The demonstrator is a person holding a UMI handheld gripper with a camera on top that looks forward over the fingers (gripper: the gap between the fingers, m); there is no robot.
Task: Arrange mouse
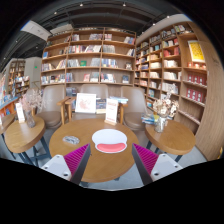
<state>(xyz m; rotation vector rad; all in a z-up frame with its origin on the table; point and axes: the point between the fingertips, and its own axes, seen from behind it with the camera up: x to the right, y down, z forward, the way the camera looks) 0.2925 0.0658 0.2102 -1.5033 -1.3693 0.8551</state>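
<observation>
A round wooden table [100,165] stands just ahead of my fingers. On it lies a white oval pad with a red lower part [109,141], beyond and between the fingertips. A small dark and white object [72,139], possibly the mouse, sits on the table to the left of the oval pad. My gripper [110,163] is open and empty, held above the near edge of the table. Its magenta pads show on the left finger [76,158] and the right finger [144,158], wide apart.
A second round table [22,133] stands to the left and a third [172,135] with a vase to the right. Upright signs [86,102] stand on a table behind. Bookshelves [90,60] line the back and right walls.
</observation>
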